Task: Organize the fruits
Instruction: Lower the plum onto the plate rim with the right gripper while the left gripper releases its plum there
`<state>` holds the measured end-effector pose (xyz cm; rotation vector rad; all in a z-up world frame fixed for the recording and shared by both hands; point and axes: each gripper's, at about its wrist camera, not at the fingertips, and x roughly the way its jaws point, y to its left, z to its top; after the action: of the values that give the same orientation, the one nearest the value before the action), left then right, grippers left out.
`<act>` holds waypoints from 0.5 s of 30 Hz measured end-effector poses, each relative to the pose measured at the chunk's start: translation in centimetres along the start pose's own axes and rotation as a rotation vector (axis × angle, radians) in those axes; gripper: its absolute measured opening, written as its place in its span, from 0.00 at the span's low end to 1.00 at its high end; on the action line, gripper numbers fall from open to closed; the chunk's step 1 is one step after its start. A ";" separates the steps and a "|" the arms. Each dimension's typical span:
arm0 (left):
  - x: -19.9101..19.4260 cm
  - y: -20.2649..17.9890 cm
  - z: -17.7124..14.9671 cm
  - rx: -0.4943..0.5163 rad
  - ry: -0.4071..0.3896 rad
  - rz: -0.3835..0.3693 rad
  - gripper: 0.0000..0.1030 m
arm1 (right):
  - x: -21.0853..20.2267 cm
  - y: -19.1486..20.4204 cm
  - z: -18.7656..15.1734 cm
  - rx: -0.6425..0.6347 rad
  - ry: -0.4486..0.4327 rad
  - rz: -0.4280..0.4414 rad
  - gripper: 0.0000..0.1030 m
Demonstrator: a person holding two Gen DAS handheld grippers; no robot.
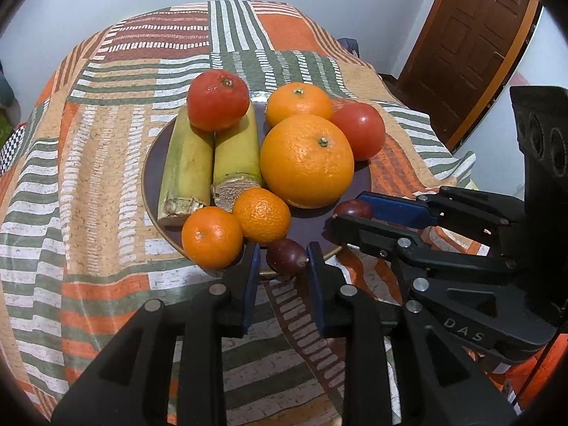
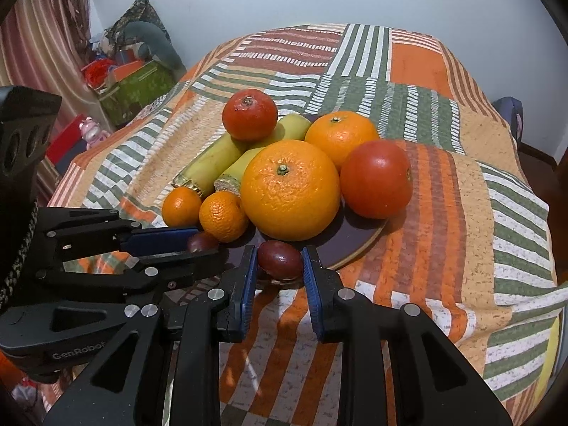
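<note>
A dark plate (image 1: 312,229) holds a big orange (image 1: 307,159), two banana pieces (image 1: 188,170), small tangerines (image 1: 212,236) and two tomatoes (image 1: 217,99). At its near rim lie two small dark red fruits. One (image 1: 287,257) sits between the pads of my left gripper (image 1: 283,246), with a thin gap at the left pad and the fruit resting on the rim. The other (image 2: 280,259) is pinched between the blue pads of my right gripper (image 2: 279,250), just over the plate's edge (image 2: 358,245). Each gripper also shows in the other's view, beside its fruit.
The plate sits on a table under a striped patchwork cloth (image 1: 88,177) that hangs over the edges. A brown door (image 1: 472,46) is at the back right; boxes and clutter (image 2: 131,81) stand on the floor at the left.
</note>
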<state>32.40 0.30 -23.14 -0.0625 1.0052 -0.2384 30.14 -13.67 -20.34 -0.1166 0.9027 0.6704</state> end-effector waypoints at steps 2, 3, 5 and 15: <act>-0.1 0.1 0.0 -0.006 -0.001 -0.003 0.31 | 0.1 -0.2 0.1 0.006 0.005 0.004 0.23; -0.2 0.1 0.0 -0.010 -0.001 -0.013 0.34 | 0.1 -0.2 0.1 0.011 0.008 0.007 0.23; -0.4 0.0 -0.1 -0.012 -0.004 -0.009 0.34 | 0.0 -0.3 0.2 0.020 0.016 0.013 0.23; -4.2 -0.5 -0.7 -0.013 -0.073 0.031 0.36 | -2.5 0.1 0.1 0.021 -0.017 0.001 0.30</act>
<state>29.59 0.83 -19.92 -0.0666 0.9340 -0.2000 29.02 -14.78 -18.33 -0.0913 0.8930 0.6617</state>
